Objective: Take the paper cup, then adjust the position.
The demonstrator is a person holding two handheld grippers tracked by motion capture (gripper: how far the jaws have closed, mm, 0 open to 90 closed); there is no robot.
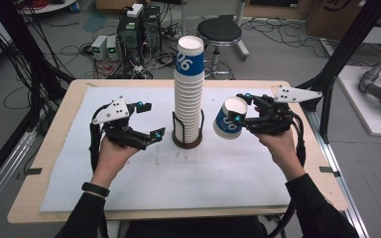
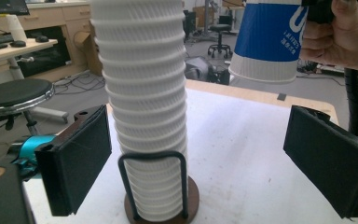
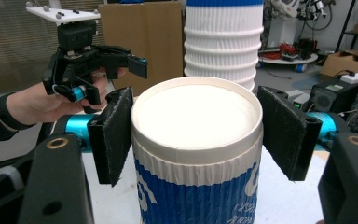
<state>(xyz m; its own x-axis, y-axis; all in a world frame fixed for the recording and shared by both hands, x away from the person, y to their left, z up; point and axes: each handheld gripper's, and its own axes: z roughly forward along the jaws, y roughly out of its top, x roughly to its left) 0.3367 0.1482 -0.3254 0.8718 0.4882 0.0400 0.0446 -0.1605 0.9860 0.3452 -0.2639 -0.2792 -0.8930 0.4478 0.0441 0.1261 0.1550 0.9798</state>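
A tall stack of ribbed white paper cups [image 1: 188, 101] stands in a black wire holder [image 1: 186, 140] at the table's middle; its top cup carries a blue band. My right gripper [image 1: 241, 109] is shut on a single blue-and-white cup [image 1: 228, 119], held tilted in the air just right of the stack. In the right gripper view the pads [image 3: 114, 135] press both sides of that cup [image 3: 198, 121], open mouth toward the camera. My left gripper [image 1: 151, 120] hovers open left of the stack. Its jaws [image 2: 200, 163] stand wide apart with the stack [image 2: 144, 107] between and beyond them.
A white mat [image 1: 129, 183] covers the wooden table [image 1: 54, 148]. Behind the table sit a black stool [image 1: 219, 32], computer boxes [image 1: 138, 27] and loose cables on the floor. Black frame posts [image 1: 342, 54] rise at the right.
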